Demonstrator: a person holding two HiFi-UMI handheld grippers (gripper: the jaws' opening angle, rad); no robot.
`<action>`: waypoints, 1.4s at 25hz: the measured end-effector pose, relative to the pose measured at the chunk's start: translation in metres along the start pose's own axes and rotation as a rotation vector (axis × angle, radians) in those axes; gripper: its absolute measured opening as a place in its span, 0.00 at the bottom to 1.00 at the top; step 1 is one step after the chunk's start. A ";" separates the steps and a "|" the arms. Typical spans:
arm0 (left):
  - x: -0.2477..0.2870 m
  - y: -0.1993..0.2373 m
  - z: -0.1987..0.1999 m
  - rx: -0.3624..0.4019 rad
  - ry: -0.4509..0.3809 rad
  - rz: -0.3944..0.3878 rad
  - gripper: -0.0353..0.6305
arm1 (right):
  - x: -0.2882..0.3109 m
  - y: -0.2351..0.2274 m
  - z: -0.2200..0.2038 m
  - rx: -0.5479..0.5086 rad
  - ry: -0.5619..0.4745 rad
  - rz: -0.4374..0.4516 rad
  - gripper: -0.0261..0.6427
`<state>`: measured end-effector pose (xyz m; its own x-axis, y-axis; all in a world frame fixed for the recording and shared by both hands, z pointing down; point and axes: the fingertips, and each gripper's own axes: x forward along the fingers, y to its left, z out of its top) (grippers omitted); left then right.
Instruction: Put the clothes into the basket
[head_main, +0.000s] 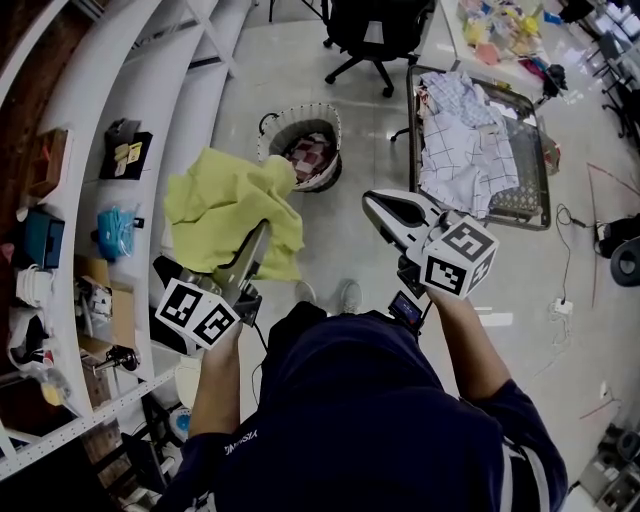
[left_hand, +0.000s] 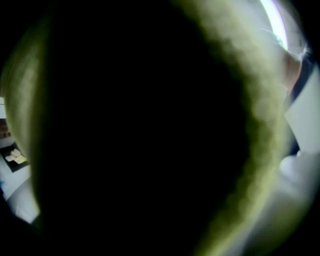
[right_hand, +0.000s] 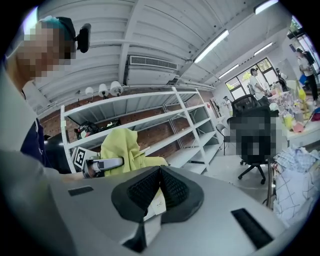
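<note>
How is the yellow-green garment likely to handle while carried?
Probably floppy: the yellow-green garment drapes in loose folds over the left gripper. Likely light: one gripper alone holds it up.

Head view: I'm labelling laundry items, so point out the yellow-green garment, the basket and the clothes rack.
yellow-green garment (head_main: 225, 205): head view, middle of the bunched cloth.
basket (head_main: 274, 140): head view, its left wall.
clothes rack (head_main: 520, 195): head view, bare mesh near its lower corner.

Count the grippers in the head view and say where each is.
2. The left gripper, left of centre, holds a yellow cloth; the right gripper, right of centre, is empty, jaws together. None seems hidden.
</note>
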<state>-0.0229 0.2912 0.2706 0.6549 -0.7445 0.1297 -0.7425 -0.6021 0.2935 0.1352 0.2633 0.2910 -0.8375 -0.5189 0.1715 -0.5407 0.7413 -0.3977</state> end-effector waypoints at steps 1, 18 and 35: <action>0.001 0.001 0.000 0.001 0.000 0.002 0.21 | -0.001 -0.003 0.000 0.003 0.001 0.000 0.05; 0.061 0.079 0.013 -0.024 0.005 -0.022 0.21 | 0.037 -0.070 0.018 0.034 0.011 -0.069 0.05; 0.137 0.237 0.037 -0.086 0.065 -0.101 0.21 | 0.211 -0.136 0.049 0.096 0.087 -0.082 0.05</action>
<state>-0.1148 0.0358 0.3227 0.7356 -0.6593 0.1557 -0.6593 -0.6440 0.3882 0.0358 0.0325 0.3369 -0.7970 -0.5337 0.2829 -0.6007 0.6520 -0.4627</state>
